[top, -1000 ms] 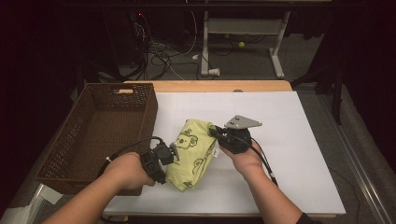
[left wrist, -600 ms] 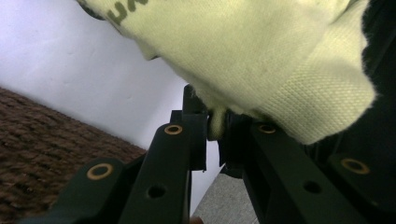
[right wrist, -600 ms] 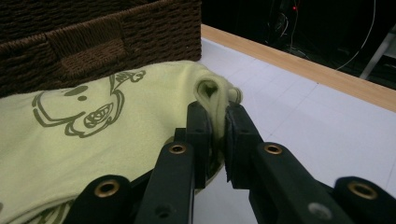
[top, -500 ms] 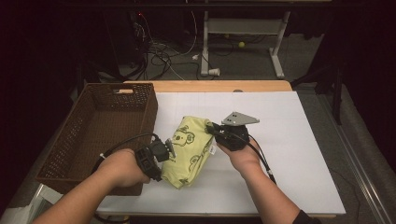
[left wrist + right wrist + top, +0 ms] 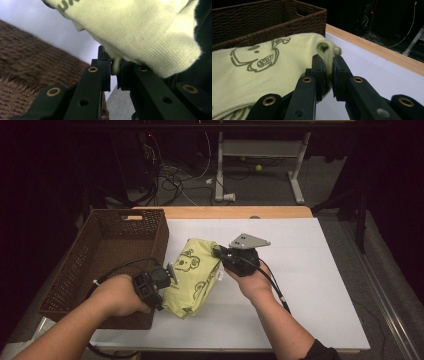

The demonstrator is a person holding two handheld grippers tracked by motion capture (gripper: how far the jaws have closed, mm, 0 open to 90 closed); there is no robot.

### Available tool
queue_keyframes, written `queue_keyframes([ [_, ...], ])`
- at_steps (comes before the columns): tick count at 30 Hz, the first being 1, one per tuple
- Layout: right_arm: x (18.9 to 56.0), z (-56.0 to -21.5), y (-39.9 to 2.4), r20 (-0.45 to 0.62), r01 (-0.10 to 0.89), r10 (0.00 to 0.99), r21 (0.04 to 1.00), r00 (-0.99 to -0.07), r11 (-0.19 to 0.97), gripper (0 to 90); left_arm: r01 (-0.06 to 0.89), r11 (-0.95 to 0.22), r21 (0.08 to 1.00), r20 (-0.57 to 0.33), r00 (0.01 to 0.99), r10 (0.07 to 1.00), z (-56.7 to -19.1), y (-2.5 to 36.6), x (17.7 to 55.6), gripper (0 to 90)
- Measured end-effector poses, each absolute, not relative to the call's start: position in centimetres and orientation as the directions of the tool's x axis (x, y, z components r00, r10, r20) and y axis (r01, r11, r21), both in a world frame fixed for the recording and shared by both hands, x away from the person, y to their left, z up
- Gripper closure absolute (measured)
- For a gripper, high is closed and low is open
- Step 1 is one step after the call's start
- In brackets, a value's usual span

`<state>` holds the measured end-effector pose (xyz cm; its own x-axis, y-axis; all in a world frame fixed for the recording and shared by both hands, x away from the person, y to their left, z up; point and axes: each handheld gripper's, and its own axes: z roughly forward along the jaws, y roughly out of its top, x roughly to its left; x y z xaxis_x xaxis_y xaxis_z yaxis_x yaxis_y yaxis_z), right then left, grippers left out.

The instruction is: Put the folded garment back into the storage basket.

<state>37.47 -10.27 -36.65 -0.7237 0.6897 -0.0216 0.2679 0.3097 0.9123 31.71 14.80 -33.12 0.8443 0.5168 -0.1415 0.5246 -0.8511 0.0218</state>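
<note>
A folded yellow-green garment (image 5: 192,275), printed with a cartoon figure, is held between the two claws above the white worktop (image 5: 310,285), just beside the brown wicker basket (image 5: 107,245). The left claw (image 5: 170,275) is closed on the near-left edge of the garment; in the left gripper view a thin pinch of fabric (image 5: 115,66) is seen pressed between the jaws. The right claw (image 5: 220,254) is closed on the far-right corner; in the right gripper view a small bunched fold (image 5: 327,53) is seen clamped between the jaw tips, with the basket wall (image 5: 262,22) behind it.

The garment is judged to be in transfer toward the basket. The following faults are to be expected:

- Slippage. Only a narrow margin of cloth is held at each claw. If the claws are drawn apart, the fabric may be pulled out of one grip.
- Unfolding. If one edge is released, the folded stack is likely to drop open and hang from the remaining claw.
- Snagging. The basket rim stands close to the left claw. If the garment is carried across too low, the hanging lower edge may catch on the woven wall.
- Uneven release. If the claws are opened at different moments, the garment may land crumpled or partly over the rim.
</note>
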Motion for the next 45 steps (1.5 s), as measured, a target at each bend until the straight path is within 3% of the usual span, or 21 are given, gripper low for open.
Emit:
queue_keyframes([
  [28,38.2,-33.8,-7.6,-0.042,0.225,0.673,0.926,-0.738,0.304,83.7,0.543,-0.839,0.036,-0.101,0.837,0.538,-30.0,17.6,32.0,80.2],
  [45,39.4,-33.6,-2.8,-0.040,0.215,0.627,0.921,-0.778,0.325,83.7,0.619,-0.786,0.017,-0.072,0.784,0.616,-30.4,21.8,31.9,80.2],
])
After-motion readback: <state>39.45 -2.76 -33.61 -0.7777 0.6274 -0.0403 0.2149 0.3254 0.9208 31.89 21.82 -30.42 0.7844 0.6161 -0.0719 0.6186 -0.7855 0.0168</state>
